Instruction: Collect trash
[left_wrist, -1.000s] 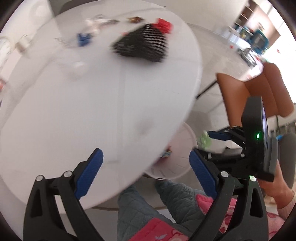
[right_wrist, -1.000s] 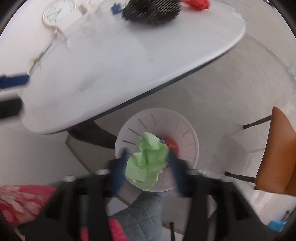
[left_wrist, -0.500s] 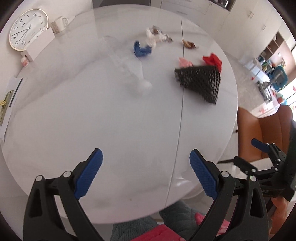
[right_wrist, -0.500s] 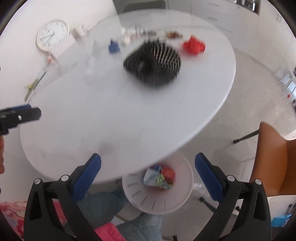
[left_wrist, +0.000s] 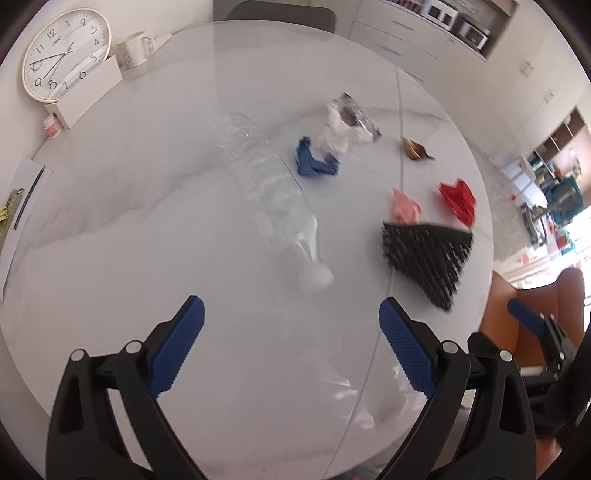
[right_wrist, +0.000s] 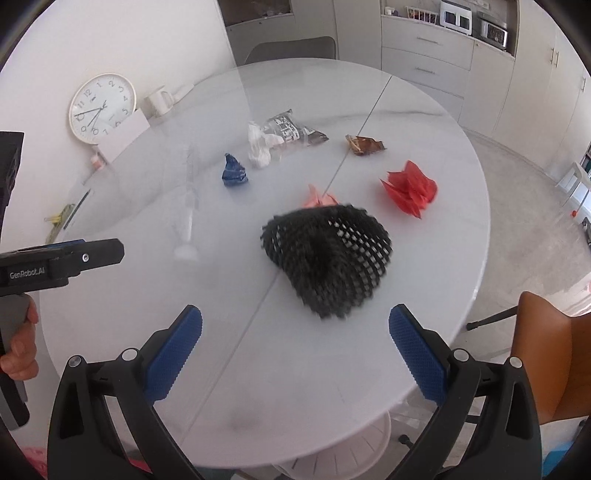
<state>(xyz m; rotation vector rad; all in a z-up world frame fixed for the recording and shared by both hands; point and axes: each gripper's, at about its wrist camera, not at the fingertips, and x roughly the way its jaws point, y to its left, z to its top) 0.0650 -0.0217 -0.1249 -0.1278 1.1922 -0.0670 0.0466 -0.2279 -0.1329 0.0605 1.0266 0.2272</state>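
Trash lies on the round white table (right_wrist: 369, 350): a black foam net (right_wrist: 328, 254), a clear plastic bottle (left_wrist: 273, 199) on its side, a blue wad (right_wrist: 233, 172), a white tissue (right_wrist: 260, 147) beside a clear wrapper (right_wrist: 288, 129), a brown wrapper (right_wrist: 364, 144), a pink scrap (right_wrist: 319, 195) and a red crumpled paper (right_wrist: 410, 190). My left gripper (left_wrist: 291, 330) is open and empty, just short of the bottle's cap. My right gripper (right_wrist: 295, 338) is open and empty, in front of the black net. A white bin (right_wrist: 351, 448) shows below the table edge.
A wall clock (left_wrist: 64, 53), a white box (left_wrist: 92, 92), a mug (left_wrist: 133, 50) and a small jar (left_wrist: 51, 125) stand at the table's far left. Papers and a pen (left_wrist: 26, 199) lie at the left edge. An orange chair (right_wrist: 554, 354) stands to the right.
The right gripper opened and dropped the green paper into the bin, then rose over the table. Both grippers moved forward toward the trash on the table.
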